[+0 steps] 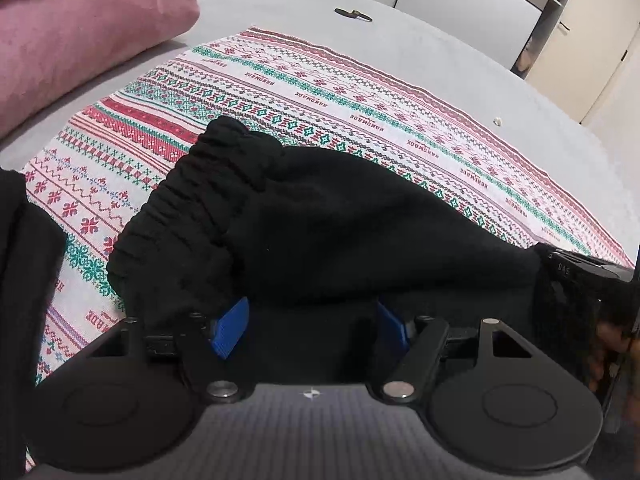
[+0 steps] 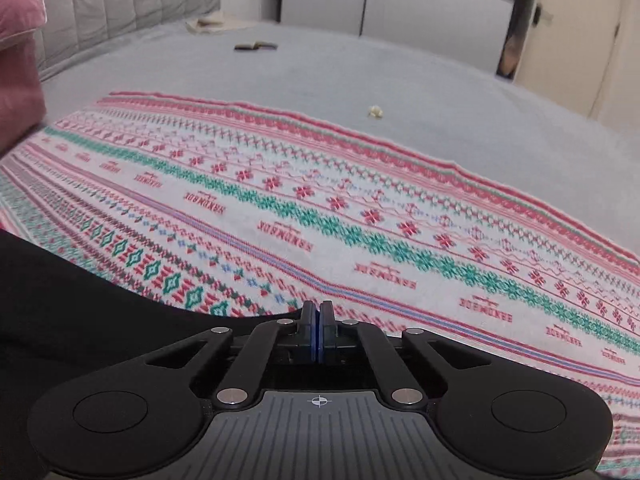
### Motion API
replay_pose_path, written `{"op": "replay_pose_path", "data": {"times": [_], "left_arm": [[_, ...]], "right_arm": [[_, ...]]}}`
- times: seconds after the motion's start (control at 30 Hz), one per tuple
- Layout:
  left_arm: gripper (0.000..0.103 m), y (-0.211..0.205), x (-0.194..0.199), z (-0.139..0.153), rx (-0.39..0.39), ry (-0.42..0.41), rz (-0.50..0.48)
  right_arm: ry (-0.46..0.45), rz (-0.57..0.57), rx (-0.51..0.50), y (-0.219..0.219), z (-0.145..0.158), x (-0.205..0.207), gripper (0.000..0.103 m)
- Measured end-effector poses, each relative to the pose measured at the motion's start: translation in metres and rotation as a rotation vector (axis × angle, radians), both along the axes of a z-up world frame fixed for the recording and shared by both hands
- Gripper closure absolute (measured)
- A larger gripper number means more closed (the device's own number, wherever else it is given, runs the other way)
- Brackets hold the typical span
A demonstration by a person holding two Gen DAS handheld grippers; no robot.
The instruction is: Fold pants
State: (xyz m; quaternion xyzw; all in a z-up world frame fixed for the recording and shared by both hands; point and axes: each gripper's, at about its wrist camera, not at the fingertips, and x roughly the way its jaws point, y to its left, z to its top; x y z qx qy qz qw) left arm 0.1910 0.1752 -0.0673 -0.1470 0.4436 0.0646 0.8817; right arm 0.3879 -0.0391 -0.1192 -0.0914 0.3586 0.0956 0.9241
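The black pants (image 1: 320, 224) lie bunched on a patterned cloth (image 1: 360, 96) spread over the grey bed (image 1: 440, 40), gathered waistband toward the left of the left wrist view. Left gripper (image 1: 312, 320): jaws wide apart, blue pads either side of the fabric, which drapes over them; no clamping visible. Right gripper (image 2: 317, 320): jaws fully closed at the pants' edge; whether fabric is pinched cannot be told. A pink pillow (image 1: 80, 32) sits far left.

Black pants (image 1: 320, 220) hide the left tool's (image 1: 312, 320) fingertips; bed's small objects unreadable.
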Motion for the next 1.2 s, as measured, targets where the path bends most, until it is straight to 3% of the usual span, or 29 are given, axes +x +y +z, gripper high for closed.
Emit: {"op": "replay_pose_path", "data": {"times": [0.1, 0.13, 0.23, 0.3, 0.37, 0.43, 0.47, 0.5, 0.57, 0.6, 0.7, 0.73, 0.77, 0.8, 0.87, 0.9, 0.93, 0.97, 1.0, 1.03, 1.07, 1.13, 1.2], "left_arm": [[0.007, -0.002, -0.003, 0.004, 0.012, -0.014, -0.002], [0.006, -0.003, -0.004, 0.007, 0.014, -0.021, -0.004], [0.005, -0.012, -0.007, 0.013, -0.006, -0.061, -0.025], [0.005, -0.022, -0.009, 0.01, -0.059, -0.066, -0.051], [0.005, -0.033, -0.01, 0.006, -0.065, -0.055, -0.094], [0.005, -0.046, -0.008, -0.001, 0.037, -0.027, -0.116], [0.005, -0.049, -0.006, -0.007, 0.098, -0.013, -0.115], [0.005, -0.051, -0.004, -0.012, 0.14, 0.001, -0.115], [0.002, -0.05, -0.002, -0.02, 0.174, 0.003, -0.13], [0.0, -0.05, -0.002, -0.021, 0.191, -0.006, -0.139], [0.0, -0.053, -0.001, -0.019, 0.247, -0.008, -0.153], [0.0, -0.052, -0.001, -0.018, 0.251, -0.008, -0.146], [0.0, -0.05, -0.001, -0.019, 0.246, -0.008, -0.137], [0.0, -0.048, -0.001, -0.018, 0.236, -0.006, -0.127], [0.0, -0.053, -0.005, -0.014, 0.249, 0.001, -0.114], [0.0, -0.059, -0.01, -0.009, 0.269, -0.01, -0.12], [0.0, -0.066, -0.016, -0.003, 0.285, -0.037, -0.141], [0.0, -0.075, -0.023, 0.002, 0.29, -0.07, -0.174], [0.0, -0.083, -0.031, 0.006, 0.277, -0.091, -0.207], [0.0, -0.089, -0.036, 0.009, 0.254, -0.098, -0.229], [0.0, -0.095, -0.041, 0.011, 0.221, -0.099, -0.241], [0.0, -0.107, -0.049, 0.012, 0.169, -0.096, -0.27], [0.0, -0.12, -0.055, 0.008, 0.144, -0.082, -0.309]], "right_arm": [[-0.025, -0.006, -0.068, 0.008, 0.008, -0.015, 0.1], [-0.033, -0.021, -0.052, 0.001, 0.017, -0.024, 0.095], [-0.046, -0.119, 0.115, -0.039, 0.048, -0.069, 0.087], [-0.022, -0.083, 0.195, -0.065, 0.054, -0.108, 0.08], [0.019, 0.047, 0.174, -0.086, 0.042, -0.142, 0.077], [0.069, 0.038, 0.087, -0.119, 0.021, -0.157, 0.077], [0.108, -0.05, 0.076, -0.146, 0.012, -0.157, 0.078], [0.116, -0.14, 0.142, -0.184, 0.008, -0.16, 0.079], [0.124, -0.32, 0.372, -0.265, 0.007, -0.174, 0.08], [0.125, -0.405, 0.423, -0.298, 0.007, -0.184, 0.081], [0.057, -0.622, 0.429, -0.385, 0.007, -0.228, 0.081], [0.025, -0.701, 0.48, -0.413, 0.006, -0.246, 0.081], [0.006, -0.802, 0.546, -0.441, 0.004, -0.263, 0.083], [-0.002, -0.921, 0.591, -0.465, 0.003, -0.28, 0.103], [-0.009, -0.979, 0.722, -0.488, 0.006, -0.305, 0.103], [-0.013, -0.982, 0.692, -0.486, 0.017, -0.311, 0.099], [-0.023, -0.972, 0.621, -0.476, 0.031, -0.311, 0.084], [-0.04, -0.966, 0.547, -0.464, 0.047, -0.313, 0.079], [-0.062, -0.952, 0.503, -0.452, 0.062, -0.316, 0.063], [-0.079, -0.928, 0.502, -0.444, 0.073, -0.316, 0.041], [-0.091, -0.9, 0.539, -0.438, 0.083, -0.319, 0.033], [-0.084, -0.853, 0.629, -0.429, 0.091, -0.325, 0.031], [-0.054, -0.79, 0.652, -0.409, 0.09, -0.315, 0.031]]}}
